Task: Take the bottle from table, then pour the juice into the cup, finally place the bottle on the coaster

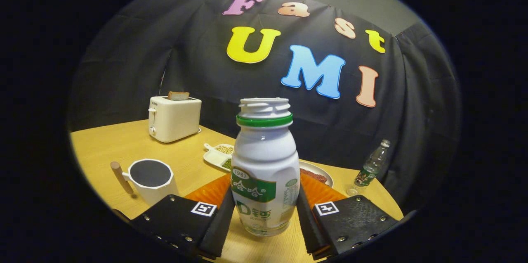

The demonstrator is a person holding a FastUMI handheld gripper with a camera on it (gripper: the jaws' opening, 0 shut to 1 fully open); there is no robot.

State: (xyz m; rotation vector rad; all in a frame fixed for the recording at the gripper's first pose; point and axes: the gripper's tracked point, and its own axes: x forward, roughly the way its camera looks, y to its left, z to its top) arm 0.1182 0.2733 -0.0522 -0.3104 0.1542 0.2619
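Observation:
A white juice bottle (264, 159) with a green neck ring, a green label and no cap stands upright between my fingers. Both fingers press against its lower sides, so my gripper (265, 199) is shut on it. Its base is close over the wooden table (123, 143); I cannot tell whether it touches. An orange ribbed coaster (210, 192) lies just behind the bottle, showing on both sides of it. The white cup (150, 178), with a wooden handle and a dark inside, stands ahead to the left of my left finger (222, 217).
A white toaster (174, 117) with a slice of bread (178, 95) in it stands at the back left. A white divided dish (218, 155) of beans and a plate (317, 172) of reddish food lie behind the coaster. A clear plastic bottle (371, 168) stands at the right edge.

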